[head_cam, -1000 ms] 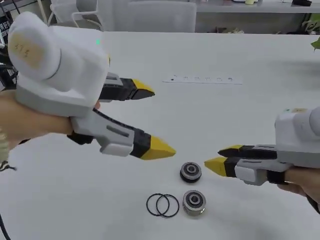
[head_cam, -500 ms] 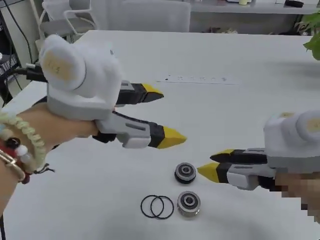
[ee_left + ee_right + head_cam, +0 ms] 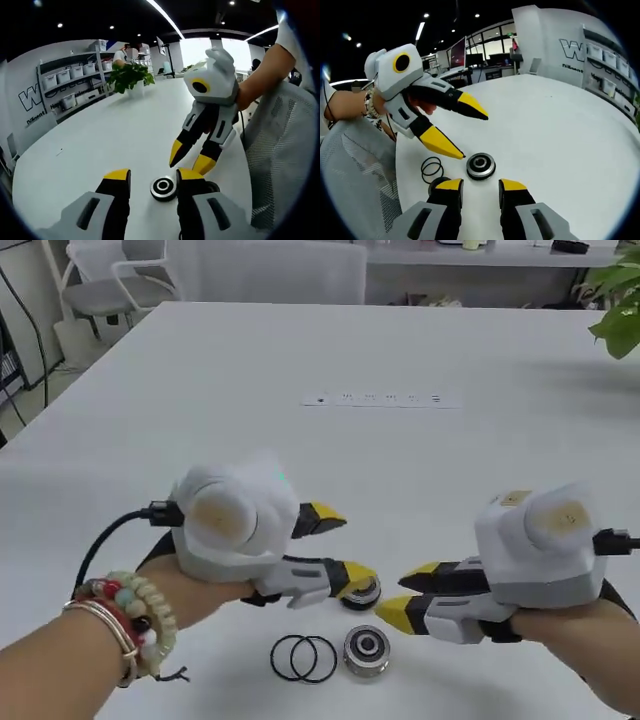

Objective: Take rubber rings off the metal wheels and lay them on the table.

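Two small metal wheels lie on the white table (image 3: 250, 360). The farther wheel (image 3: 362, 593) (image 3: 164, 187) (image 3: 480, 166) has a dark rim; my left gripper's lower jaw partly hides it in the head view. The nearer wheel (image 3: 367, 650) looks bare and silver. Two loose black rubber rings (image 3: 303, 657) (image 3: 432, 167) lie overlapping just left of it. My left gripper (image 3: 345, 545) (image 3: 153, 176) (image 3: 469, 134) is open, its tips low over the farther wheel. My right gripper (image 3: 405, 592) (image 3: 481, 186) (image 3: 189, 159) is open just right of both wheels, holding nothing.
A strip of paper with small marks (image 3: 380, 398) lies farther back on the table. A green plant (image 3: 615, 310) stands at the far right corner, and chairs (image 3: 265, 270) line the far edge. A person's beaded wrist (image 3: 120, 625) sits low left.
The head camera has tilted. My left gripper has come down and toward me, so its lower jaw now sits at the farther wheel. The right gripper has edged closer. Wheels and rings lie as before.
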